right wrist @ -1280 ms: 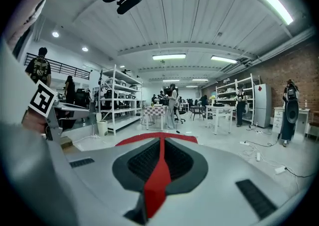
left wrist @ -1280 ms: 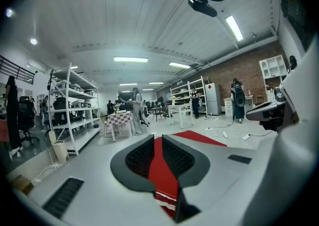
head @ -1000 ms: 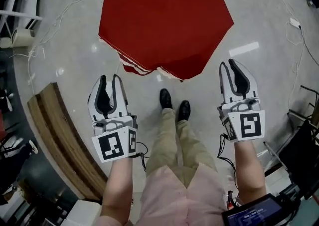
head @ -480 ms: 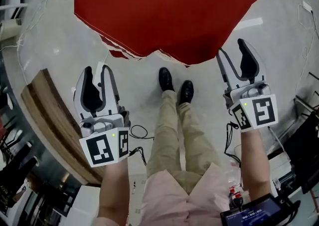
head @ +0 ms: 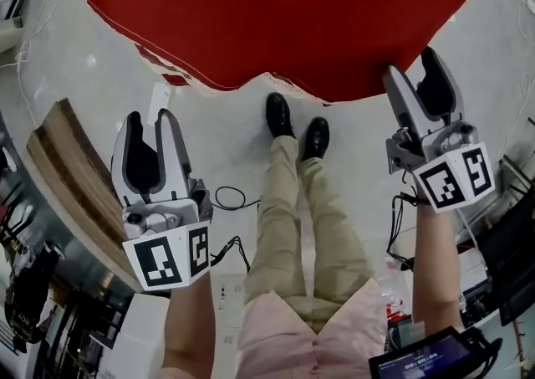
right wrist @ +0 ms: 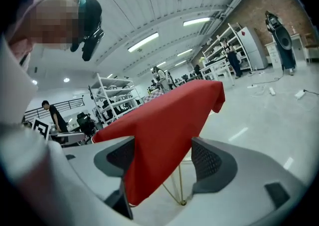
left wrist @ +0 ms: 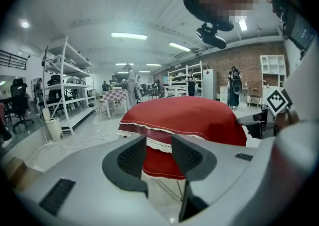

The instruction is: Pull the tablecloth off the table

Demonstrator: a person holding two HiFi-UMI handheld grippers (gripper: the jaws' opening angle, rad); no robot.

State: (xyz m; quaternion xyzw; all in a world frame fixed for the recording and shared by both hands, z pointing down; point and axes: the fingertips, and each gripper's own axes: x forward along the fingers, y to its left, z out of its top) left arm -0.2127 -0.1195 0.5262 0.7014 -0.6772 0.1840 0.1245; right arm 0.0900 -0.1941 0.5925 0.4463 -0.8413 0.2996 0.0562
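While the red cloth (head: 284,17) is draped over the round desk (right wrist: 180,186), it hides the desk's top completely, and only thin gold legs show beneath its hem. A white lace trim (left wrist: 159,144) runs along the lower edge on the side that the left tool faces.

Seen from the head, the left tool (head: 148,122) hangs over the grey floor (head: 100,59), well short of the cloth and pointing toward it. Its jaws have just been opening and now stand a narrow way apart. Nothing is between them; the draped desk shows through the gap, farther off.

The right tool (head: 411,64) is up at the cloth's near edge, its tips overlapping the hem in the head view. Its jaws have just been opening and are spread wide. In its own view a hanging fold of the cloth fills much of the gap, closer to the left pad, but neither pad presses on it. Whether the fold is truly inside the jaws or just beyond them I cannot tell.

Between the two tools the person's black shoes (head: 292,122) stand just beside the hem. A wooden board (head: 63,168) lies on the floor to the left, and a dark cable (head: 230,198) coils near the left tool. Tall white shelves (left wrist: 65,80) stand in the room behind the desk.
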